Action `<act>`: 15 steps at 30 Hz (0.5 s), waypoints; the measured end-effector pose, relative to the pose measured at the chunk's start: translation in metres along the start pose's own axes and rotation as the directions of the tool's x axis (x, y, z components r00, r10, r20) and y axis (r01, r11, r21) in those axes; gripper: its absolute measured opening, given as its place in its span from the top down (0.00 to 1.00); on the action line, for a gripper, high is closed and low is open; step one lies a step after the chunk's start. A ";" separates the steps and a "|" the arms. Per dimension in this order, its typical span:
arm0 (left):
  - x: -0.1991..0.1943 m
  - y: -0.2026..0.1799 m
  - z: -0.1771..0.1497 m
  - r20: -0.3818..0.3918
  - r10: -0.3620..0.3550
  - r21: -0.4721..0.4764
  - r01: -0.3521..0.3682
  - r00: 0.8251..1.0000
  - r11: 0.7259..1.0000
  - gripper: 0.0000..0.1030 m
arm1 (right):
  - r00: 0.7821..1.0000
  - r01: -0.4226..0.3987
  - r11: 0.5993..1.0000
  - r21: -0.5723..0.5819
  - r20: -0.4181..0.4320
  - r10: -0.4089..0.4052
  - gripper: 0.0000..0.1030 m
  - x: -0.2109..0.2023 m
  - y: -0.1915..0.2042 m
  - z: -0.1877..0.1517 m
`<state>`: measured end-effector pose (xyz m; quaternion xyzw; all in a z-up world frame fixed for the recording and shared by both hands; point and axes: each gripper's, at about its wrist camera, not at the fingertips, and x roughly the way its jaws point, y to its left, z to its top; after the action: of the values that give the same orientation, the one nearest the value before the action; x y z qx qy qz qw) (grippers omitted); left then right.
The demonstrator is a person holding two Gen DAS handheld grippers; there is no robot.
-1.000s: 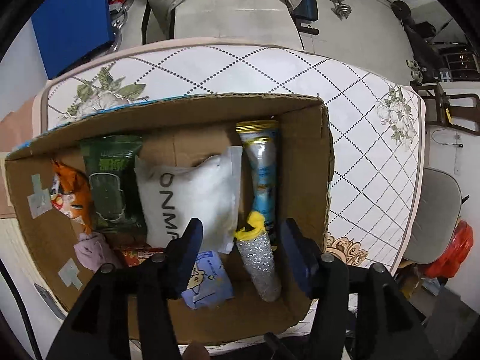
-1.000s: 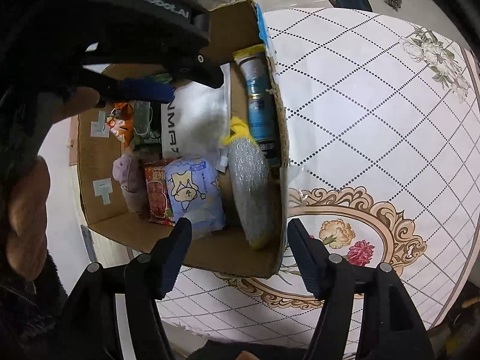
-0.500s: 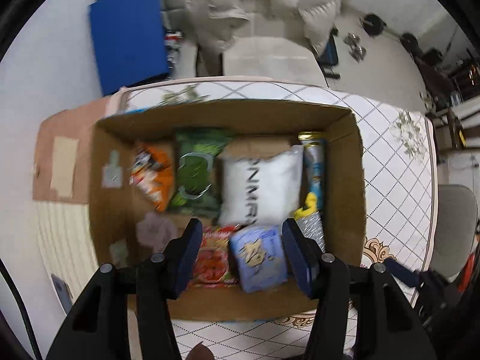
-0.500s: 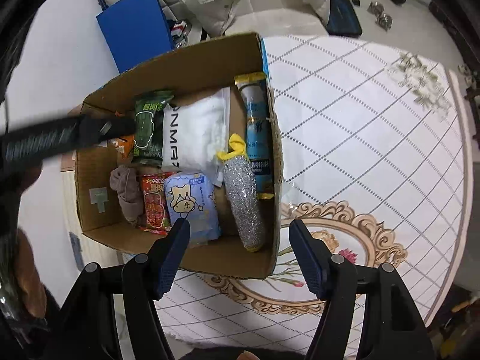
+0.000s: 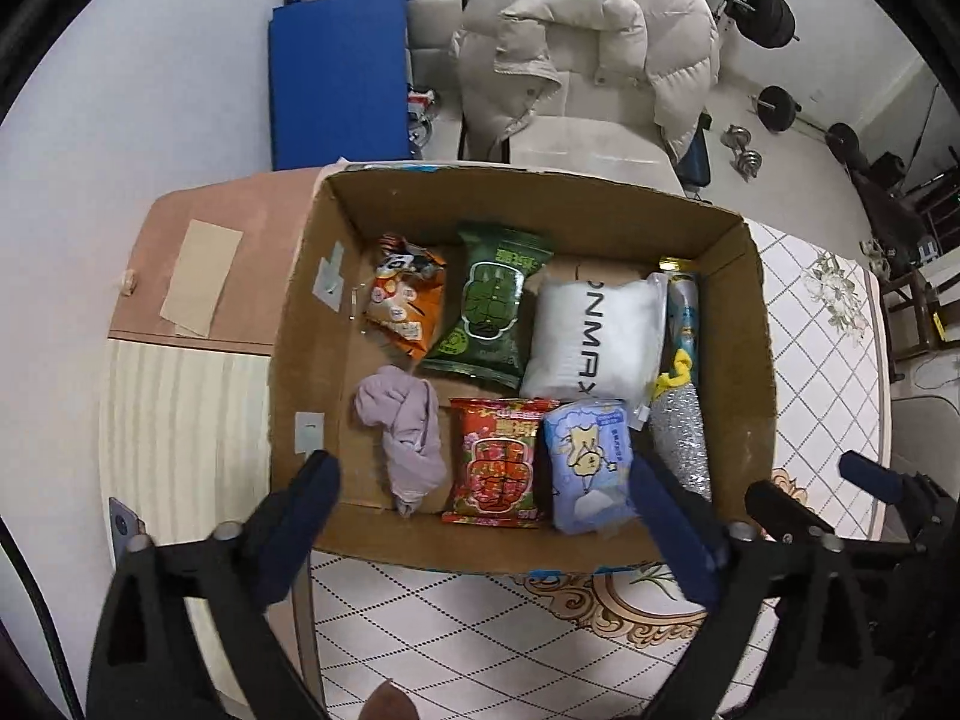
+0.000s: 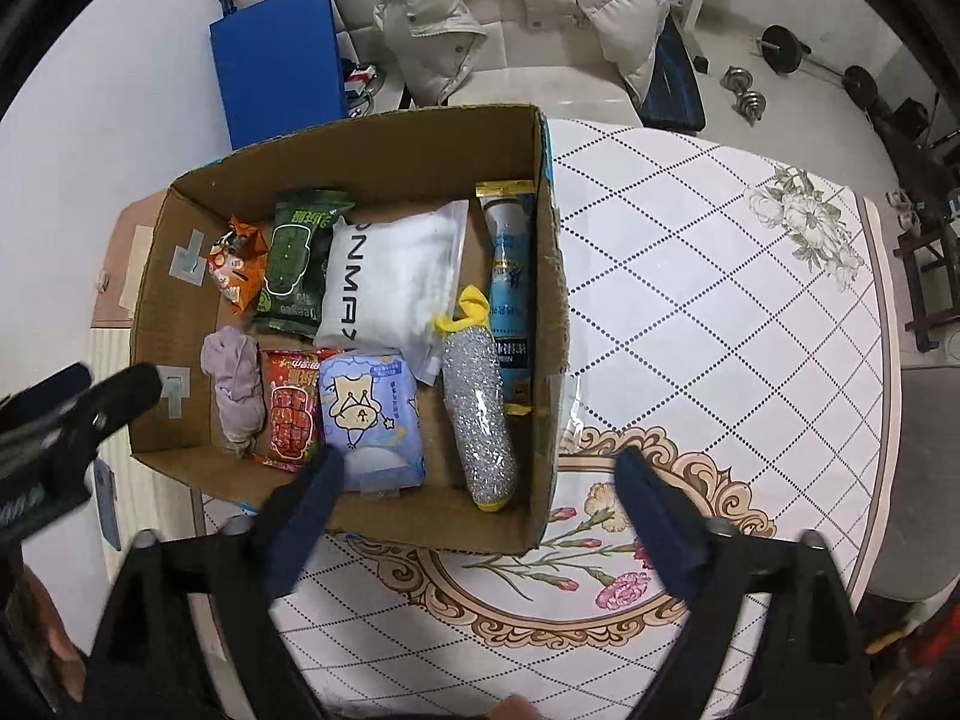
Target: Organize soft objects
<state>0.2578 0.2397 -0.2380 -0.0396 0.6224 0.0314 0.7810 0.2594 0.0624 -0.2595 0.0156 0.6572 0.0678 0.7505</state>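
Observation:
An open cardboard box (image 5: 756, 372) (image 6: 549, 276) stands on the table and holds several soft items: an orange snack bag (image 5: 405, 306), a green packet (image 5: 489, 306), a white pouch (image 5: 591, 336) (image 6: 390, 276), a lilac cloth (image 5: 405, 426), a red packet (image 5: 498, 462), a blue tissue pack (image 5: 591, 462) (image 6: 369, 414), a silver scrubber (image 5: 681, 426) (image 6: 480, 414) and a blue tube (image 6: 510, 276). My left gripper (image 5: 480, 516) is open and empty above the box's near wall. My right gripper (image 6: 477, 498) is open and empty above the box's near right corner.
The table (image 6: 720, 312) has a white diamond-pattern cloth with flower prints. A pale puffer jacket (image 5: 588, 42) lies on a seat behind the box, next to a blue panel (image 5: 339, 78). Dumbbells (image 5: 741, 144) lie on the floor. A pink-and-wood cabinet (image 5: 180, 300) sits to the left.
Both grippers have drawn up and back from the box, so the whole box and the room behind now show. The left gripper has moved left, away from the scrubber. Both stay open and empty.

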 end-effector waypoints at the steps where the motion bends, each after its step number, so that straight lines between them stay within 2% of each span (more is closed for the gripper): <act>1: 0.000 0.001 -0.001 0.003 0.004 -0.002 -0.004 1.000 1.000 0.03 | 1.000 0.000 1.000 0.001 0.001 0.000 0.00 0.001 0.001 0.000; 7: 0.005 0.008 -0.004 0.008 0.019 -0.013 -0.019 1.000 1.000 0.02 | 0.998 0.054 0.998 -0.013 0.019 -0.054 0.00 0.001 0.007 0.001; 15: -0.002 0.005 -0.005 0.029 0.030 0.001 -0.030 0.999 1.000 0.02 | 0.997 0.068 0.998 -0.008 0.037 -0.067 0.00 -0.009 0.008 0.001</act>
<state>0.2519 0.2442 -0.2370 -0.0294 0.6115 0.0433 0.7895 0.2586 0.0696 -0.2500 -0.0087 0.6430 0.0451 0.7645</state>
